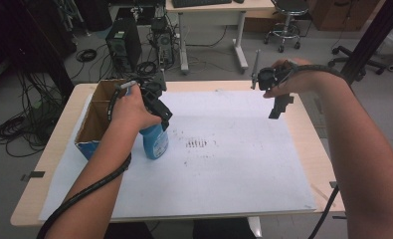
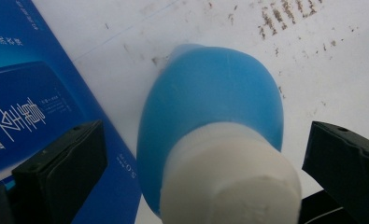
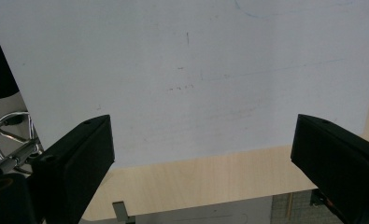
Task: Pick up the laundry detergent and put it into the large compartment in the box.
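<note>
A blue bottle (image 1: 155, 142) with a white cap (image 2: 229, 172) stands upright on the white sheet (image 1: 234, 164), right beside an open cardboard box (image 1: 92, 119) with blue printed sides (image 2: 28, 93). My left gripper (image 1: 160, 112) hangs over the bottle top and is open. In the left gripper view (image 2: 205, 140) its jaws flank the cap with a gap on each side, touching nothing. My right gripper (image 1: 278, 107) is held above the table's far right part. It is open (image 3: 201, 140), with nothing between its jaws.
Dark smudge marks (image 1: 196, 144) dot the sheet just right of the bottle. The wooden table edge (image 3: 182, 186) runs below the right gripper. Beyond the table stand a computer tower (image 1: 123, 45), floor cables (image 1: 15, 129), a desk and an office stool (image 1: 286, 20).
</note>
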The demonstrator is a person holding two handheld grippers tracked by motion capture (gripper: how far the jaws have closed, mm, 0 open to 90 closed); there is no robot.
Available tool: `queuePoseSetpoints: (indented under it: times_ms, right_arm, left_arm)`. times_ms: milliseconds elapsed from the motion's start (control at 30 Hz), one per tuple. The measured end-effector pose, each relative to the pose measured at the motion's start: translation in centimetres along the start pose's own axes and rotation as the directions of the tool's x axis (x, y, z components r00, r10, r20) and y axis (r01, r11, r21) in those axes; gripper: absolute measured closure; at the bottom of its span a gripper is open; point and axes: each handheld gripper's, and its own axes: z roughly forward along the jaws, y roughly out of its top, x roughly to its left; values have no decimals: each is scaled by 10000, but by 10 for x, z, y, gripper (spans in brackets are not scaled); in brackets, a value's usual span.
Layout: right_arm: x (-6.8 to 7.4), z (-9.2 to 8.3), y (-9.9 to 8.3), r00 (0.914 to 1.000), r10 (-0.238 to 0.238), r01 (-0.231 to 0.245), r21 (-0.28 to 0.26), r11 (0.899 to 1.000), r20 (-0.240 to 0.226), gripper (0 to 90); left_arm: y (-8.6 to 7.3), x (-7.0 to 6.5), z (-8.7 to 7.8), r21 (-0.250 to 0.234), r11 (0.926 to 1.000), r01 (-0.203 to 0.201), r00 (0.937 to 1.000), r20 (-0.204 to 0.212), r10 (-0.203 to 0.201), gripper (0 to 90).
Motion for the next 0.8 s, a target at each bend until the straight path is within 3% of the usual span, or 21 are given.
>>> queuePoseSetpoints:
  times_ms: [533, 800]
  right_arm:
    - [0, 3, 0, 10000, 30, -30, -23, 10000, -60, 61]
    - [0, 4, -1, 10000, 64, -65, -32, 10000, -69, 61]
  left_arm:
    - [0, -3, 6, -140, 9999, -98, 9997, -219, 95, 5]
    - [-1, -3, 6, -131, 9999, -2, 9997, -245, -1, 58]
